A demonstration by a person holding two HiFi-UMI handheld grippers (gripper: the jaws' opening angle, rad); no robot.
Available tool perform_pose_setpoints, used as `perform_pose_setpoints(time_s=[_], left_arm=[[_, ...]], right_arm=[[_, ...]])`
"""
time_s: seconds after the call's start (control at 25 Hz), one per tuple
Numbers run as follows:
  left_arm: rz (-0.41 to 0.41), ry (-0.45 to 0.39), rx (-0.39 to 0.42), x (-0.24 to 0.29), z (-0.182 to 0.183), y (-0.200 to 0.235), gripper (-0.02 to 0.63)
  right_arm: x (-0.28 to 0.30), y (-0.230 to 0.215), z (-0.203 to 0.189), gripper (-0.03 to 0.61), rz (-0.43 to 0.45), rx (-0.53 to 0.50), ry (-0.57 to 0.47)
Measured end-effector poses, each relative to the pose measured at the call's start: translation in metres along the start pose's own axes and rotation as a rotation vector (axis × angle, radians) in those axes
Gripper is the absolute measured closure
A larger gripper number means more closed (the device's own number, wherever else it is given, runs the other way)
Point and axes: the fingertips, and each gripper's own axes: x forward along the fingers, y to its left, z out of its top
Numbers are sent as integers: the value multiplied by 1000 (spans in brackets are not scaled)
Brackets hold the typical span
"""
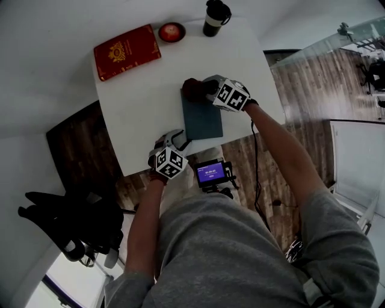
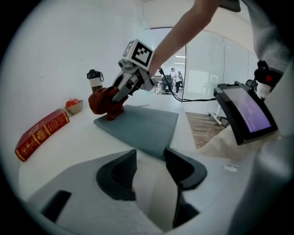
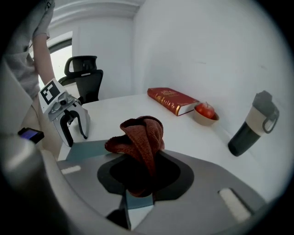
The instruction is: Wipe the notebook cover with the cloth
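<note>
Cloth (image 3: 138,133) bunched and pinched in your right gripper (image 3: 138,181), pressed down on the far end of the grey-blue notebook (image 1: 203,120) mid-table (image 1: 138,108). Your left gripper (image 2: 149,167), jaws spread and empty, sits at the near corner, likely to steady it.

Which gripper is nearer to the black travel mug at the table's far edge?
Right. The right gripper, shut on the red cloth, is at the far end of the notebook, toward the travel mug. The left gripper, open, is at the near corner, farther away.
</note>
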Motion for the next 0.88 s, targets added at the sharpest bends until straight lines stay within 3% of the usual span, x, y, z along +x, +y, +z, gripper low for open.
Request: perform_pose_setpoints(time_s=[0.24,0.44,0.88], left_arm=[[2,-1,1,0,0,1,403],[19,-8,14,-1,-2,2,403],[20,-9,17,-1,-2,1,403]], right_arm=[[18,17,-20,482,74,54,35],[20,26,-23,486,148,19,94],[14,52,-28,489,186,34,107]])
